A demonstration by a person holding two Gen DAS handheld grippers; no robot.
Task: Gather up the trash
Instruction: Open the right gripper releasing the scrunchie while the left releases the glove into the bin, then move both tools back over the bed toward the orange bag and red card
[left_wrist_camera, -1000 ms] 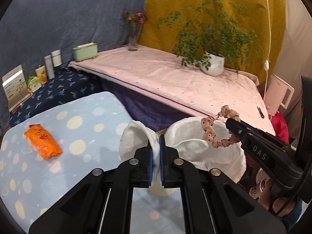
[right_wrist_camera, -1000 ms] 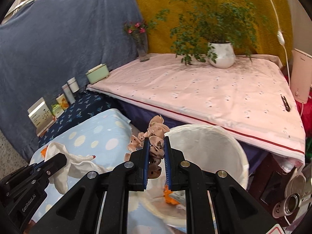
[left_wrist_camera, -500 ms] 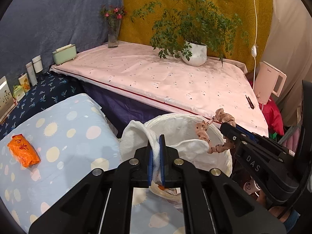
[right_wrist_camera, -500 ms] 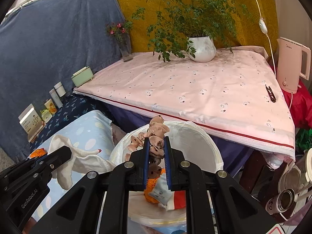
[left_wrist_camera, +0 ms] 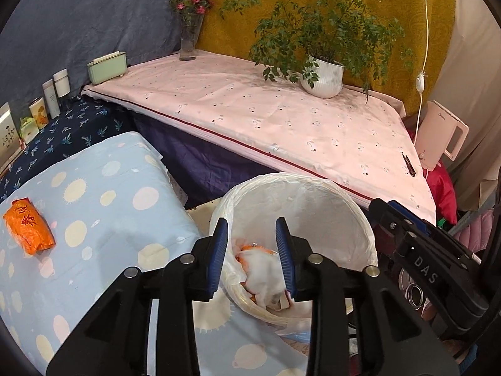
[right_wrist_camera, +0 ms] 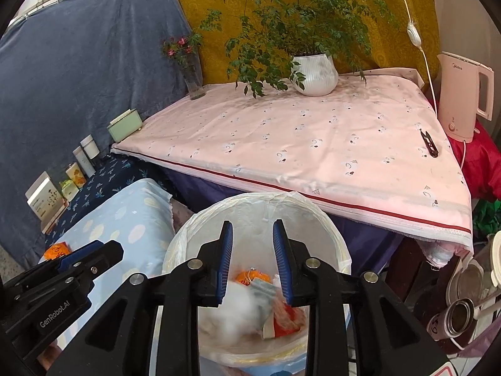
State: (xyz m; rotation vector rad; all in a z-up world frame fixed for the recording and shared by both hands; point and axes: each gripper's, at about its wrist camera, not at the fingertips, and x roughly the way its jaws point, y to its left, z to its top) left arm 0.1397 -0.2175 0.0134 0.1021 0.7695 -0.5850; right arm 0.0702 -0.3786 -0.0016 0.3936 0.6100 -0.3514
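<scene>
left hand-held gripper [left_wrist_camera: 252, 250] jaws spread, empty; right hand-held gripper [right_wrist_camera: 253, 255] likewise.

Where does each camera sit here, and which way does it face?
Left wrist: on the left gripper, looking down and forward over the trash bin and the blue dotted cover with an orange packet; its open fingers show, and the right gripper at right.
Right wrist: on the right gripper, more directly above the trash bin; its open fingers show, and the left gripper at lower left.
Shared: bin, pink tabletop, potted plant.
</scene>
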